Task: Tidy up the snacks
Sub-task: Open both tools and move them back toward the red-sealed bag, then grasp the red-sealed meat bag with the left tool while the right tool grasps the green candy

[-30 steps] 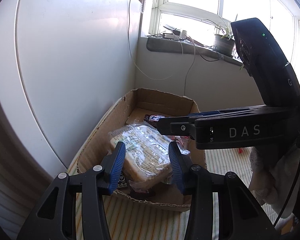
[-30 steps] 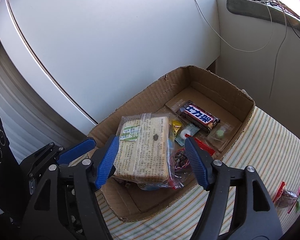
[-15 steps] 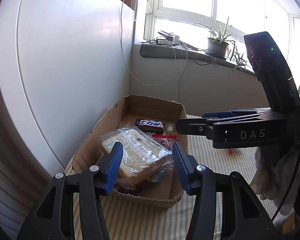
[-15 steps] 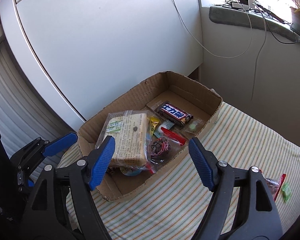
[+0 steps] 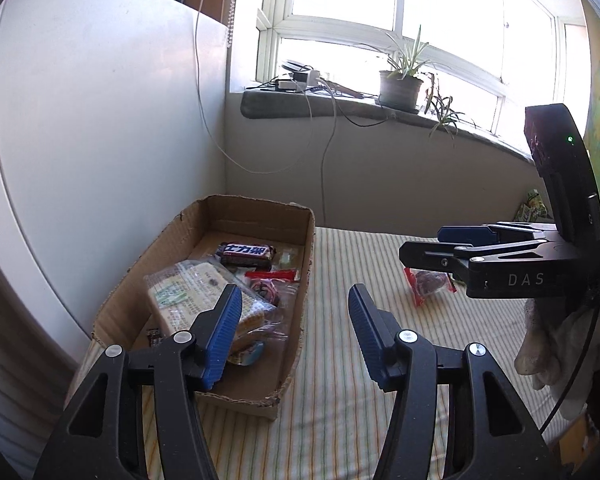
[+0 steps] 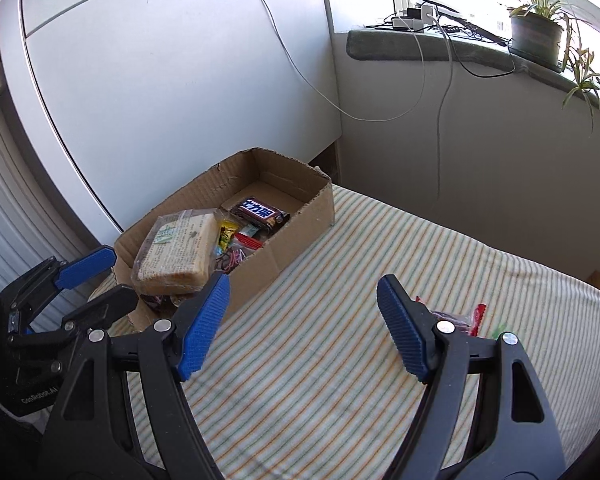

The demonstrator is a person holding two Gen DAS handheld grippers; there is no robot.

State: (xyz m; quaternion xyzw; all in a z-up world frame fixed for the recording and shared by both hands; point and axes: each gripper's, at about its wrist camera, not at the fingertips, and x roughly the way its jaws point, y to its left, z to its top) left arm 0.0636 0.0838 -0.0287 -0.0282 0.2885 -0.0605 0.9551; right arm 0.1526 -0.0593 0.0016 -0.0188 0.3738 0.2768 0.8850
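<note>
Sunlit window and white wall stood behind a striped cloth-covered desk [image 6: 340,360]. On it sat an open brown cardboard box [image 6: 284,256] with a clear-wrapped block of bread [image 6: 176,252], a dark candy bar [image 6: 260,210] and small packets. The left gripper [image 5: 292,332] was empty, its blue fingers opening just beside the box's near end. The right gripper [image 6: 304,324] was spread and empty over bare cloth; a red-edged clear snack packet [image 6: 460,316] lay partly hidden behind its right finger.
</note>
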